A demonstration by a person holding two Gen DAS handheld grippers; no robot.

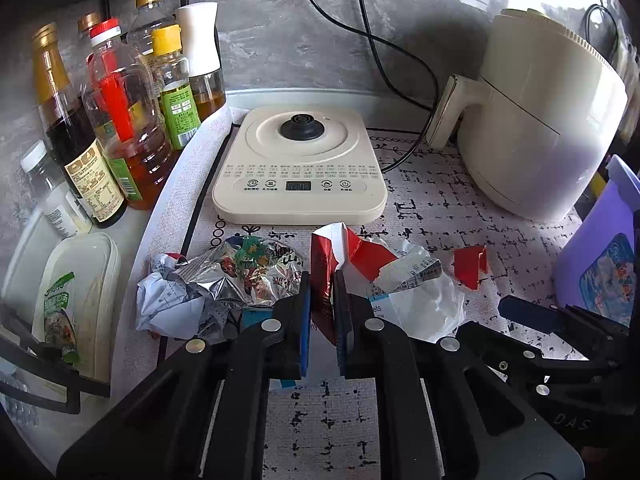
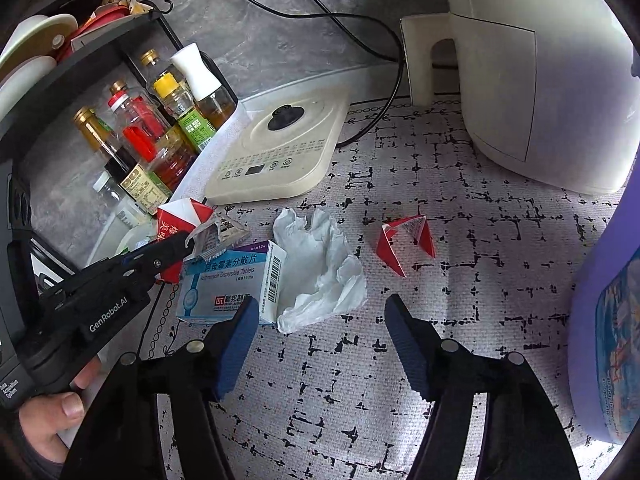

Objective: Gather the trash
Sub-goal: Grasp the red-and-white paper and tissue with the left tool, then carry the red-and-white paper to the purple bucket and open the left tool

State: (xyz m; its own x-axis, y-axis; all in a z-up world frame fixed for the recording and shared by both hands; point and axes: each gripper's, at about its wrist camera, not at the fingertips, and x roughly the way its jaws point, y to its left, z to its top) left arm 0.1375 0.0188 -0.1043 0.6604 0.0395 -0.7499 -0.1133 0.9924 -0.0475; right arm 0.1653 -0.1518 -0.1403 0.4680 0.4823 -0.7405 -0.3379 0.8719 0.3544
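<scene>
Left wrist view: we see the left tongs [image 1: 322, 312] clamped on a red-and-white carton scrap [image 1: 326, 276], its blue pads pressed to either side of the torn card. At ten o'clock from the tongs lies a crumpled foil wrapper [image 1: 240, 276]; at two o'clock, a small red paper piece [image 1: 470, 266] sits apart on the patterned mat [image 1: 440, 216] covering the bench. At twelve o'clock stands a cream kettle base [image 1: 300, 164], with oil bottles [image 1: 120, 120] at ten o'clock and a cream air fryer [image 1: 540, 120] at two.

Right wrist view: we find the right tongs [image 2: 320, 340] apart, with nothing between the pads and bare mat below. At eleven o'clock from them rest a white tissue [image 2: 320, 272] and, touching it, a blue tablet box [image 2: 228, 280]. The red paper piece [image 2: 404, 240] lies at one o'clock. A purple bin [image 2: 600, 320] stands at three o'clock. A person's hand [image 2: 52, 420] grips the left tool at eight o'clock.
</scene>
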